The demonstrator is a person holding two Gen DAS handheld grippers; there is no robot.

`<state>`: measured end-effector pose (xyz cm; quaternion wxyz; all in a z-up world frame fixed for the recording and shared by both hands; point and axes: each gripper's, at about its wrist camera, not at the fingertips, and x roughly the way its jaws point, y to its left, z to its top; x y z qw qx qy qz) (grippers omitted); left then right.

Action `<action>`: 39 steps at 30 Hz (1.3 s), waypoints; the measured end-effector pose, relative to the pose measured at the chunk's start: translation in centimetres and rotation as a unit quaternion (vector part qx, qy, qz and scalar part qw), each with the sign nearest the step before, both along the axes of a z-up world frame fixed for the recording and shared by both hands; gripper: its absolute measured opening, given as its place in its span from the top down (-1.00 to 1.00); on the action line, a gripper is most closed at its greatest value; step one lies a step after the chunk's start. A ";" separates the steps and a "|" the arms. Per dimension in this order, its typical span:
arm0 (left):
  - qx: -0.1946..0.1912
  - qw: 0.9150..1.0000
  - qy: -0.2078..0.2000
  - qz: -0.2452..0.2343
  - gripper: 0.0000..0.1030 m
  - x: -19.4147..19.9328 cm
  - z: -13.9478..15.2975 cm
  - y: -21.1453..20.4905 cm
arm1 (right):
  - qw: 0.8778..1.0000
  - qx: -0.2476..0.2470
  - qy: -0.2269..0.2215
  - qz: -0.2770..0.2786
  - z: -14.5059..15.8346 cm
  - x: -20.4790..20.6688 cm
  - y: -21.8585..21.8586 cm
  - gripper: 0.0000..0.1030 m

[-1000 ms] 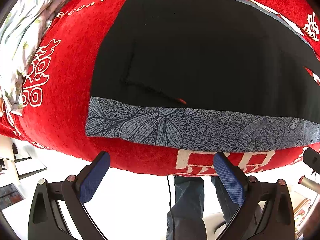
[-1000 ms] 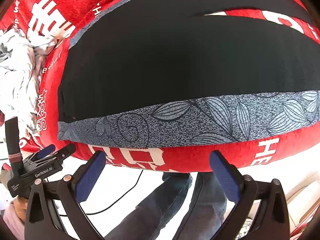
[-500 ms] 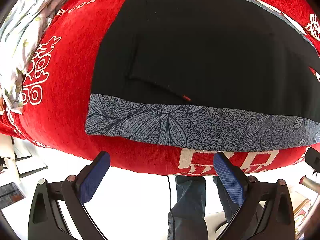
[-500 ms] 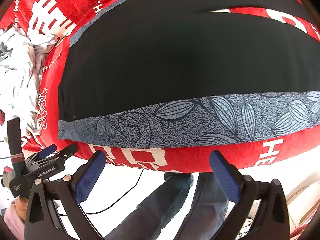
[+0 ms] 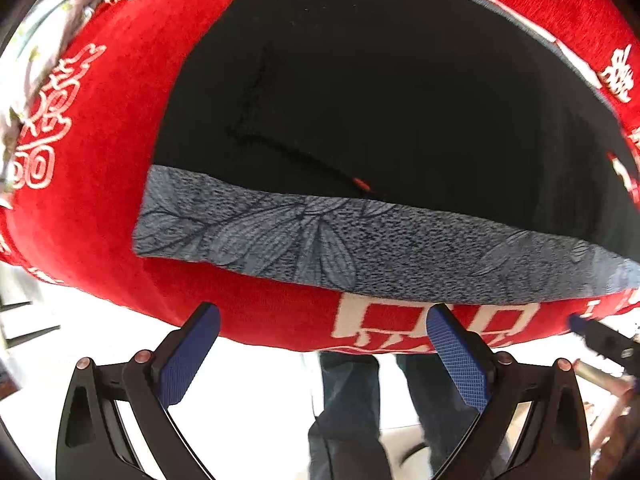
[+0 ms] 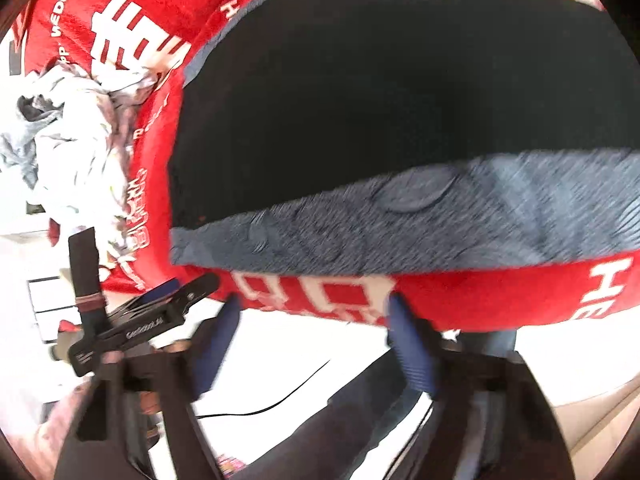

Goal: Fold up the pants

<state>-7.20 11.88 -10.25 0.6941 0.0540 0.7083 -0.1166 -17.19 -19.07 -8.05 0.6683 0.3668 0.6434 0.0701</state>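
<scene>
Black pants [image 5: 380, 112] with a grey leaf-patterned band [image 5: 360, 248] along the near edge lie flat on a red cloth [image 5: 112, 184] with white lettering. They also show in the right wrist view [image 6: 400, 100] with the grey band [image 6: 400, 224]. My left gripper [image 5: 320, 328] is open and empty, just short of the cloth's near edge below the band. My right gripper [image 6: 312, 316] is open and empty, blurred, at the cloth's near edge below the band's left end. The left gripper [image 6: 152, 320] shows at the left of the right wrist view.
A crumpled pale floral cloth [image 6: 68, 148] lies at the left end of the red cloth, also in the left wrist view [image 5: 36, 52]. A person's jeans-clad legs [image 5: 348, 416] and a black cable [image 6: 280, 400] on the pale floor are below the edge.
Both grippers have moved closer to the near edge of the pants. The right gripper's jaws have narrowed and its view is blurred with motion. The pants have not moved.
</scene>
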 end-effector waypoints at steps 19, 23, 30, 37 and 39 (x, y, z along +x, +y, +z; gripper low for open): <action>-0.242 0.957 0.058 0.146 -0.99 1.9 -4.5 5.5 | 0.965 0.219 -0.059 -0.130 -4.9 0.1 -1.8 -0.23; -0.270 0.951 0.034 0.145 -0.89 3.2 -2.5 6.0 | 0.964 0.225 -0.066 -0.121 -3.2 0.3 -1.6 -0.23; -0.201 0.973 0.032 0.112 -0.14 4.2 -2.3 5.5 | 0.969 0.202 -0.023 -0.139 -4.8 -0.1 -2.2 0.32; -0.169 0.980 0.030 0.105 0.68 4.9 -0.7 6.8 | 0.978 0.154 -0.007 -0.141 -4.6 0.6 -2.9 0.92; -0.173 0.979 0.006 0.107 0.69 5.8 1.9 6.8 | 0.987 0.126 -0.027 -0.098 -2.3 2.4 -3.0 0.92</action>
